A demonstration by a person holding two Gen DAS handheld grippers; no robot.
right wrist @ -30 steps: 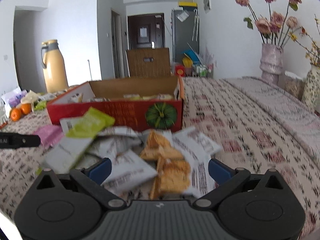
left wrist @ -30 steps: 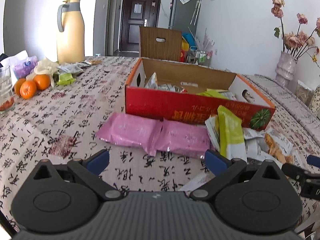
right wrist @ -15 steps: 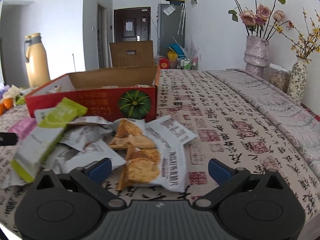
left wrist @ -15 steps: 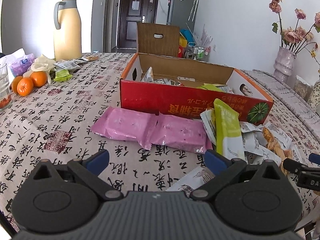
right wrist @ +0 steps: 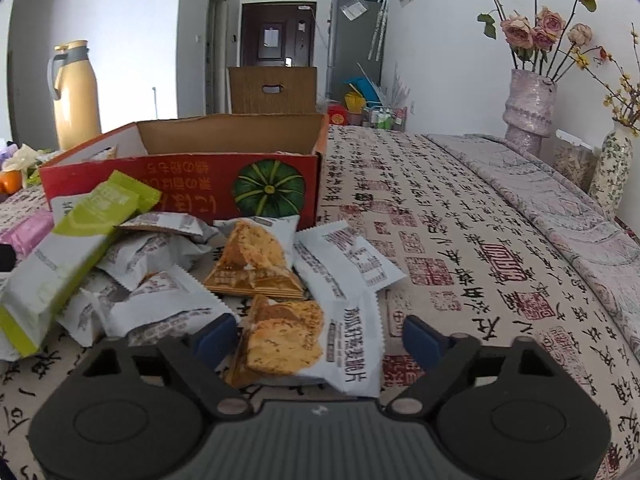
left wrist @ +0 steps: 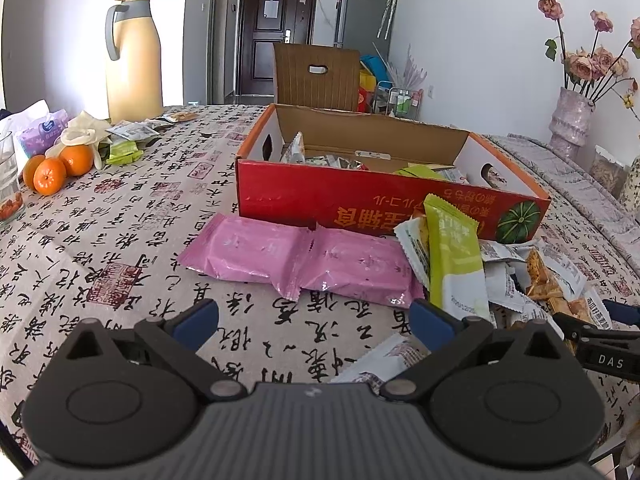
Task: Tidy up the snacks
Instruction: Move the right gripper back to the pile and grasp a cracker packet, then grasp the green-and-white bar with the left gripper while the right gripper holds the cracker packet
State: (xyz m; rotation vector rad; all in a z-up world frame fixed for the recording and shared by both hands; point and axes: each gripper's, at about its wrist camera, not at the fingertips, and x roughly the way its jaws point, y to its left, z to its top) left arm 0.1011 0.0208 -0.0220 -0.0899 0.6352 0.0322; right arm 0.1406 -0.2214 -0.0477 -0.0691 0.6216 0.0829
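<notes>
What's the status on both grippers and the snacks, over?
Left gripper open, nothing between jaws. Right gripper closing around cracker packet, pads not yet touching. Red box open behind pile. Nothing blocking.

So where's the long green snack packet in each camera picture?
Left wrist view: the green packet leans against the red box's front, right of centre, beside the pink packets.
Right wrist view: the green packet lies at the left, on top of the white packets, in front of the box.
Shared landmark: the pumpkin picture on the red box.
</notes>
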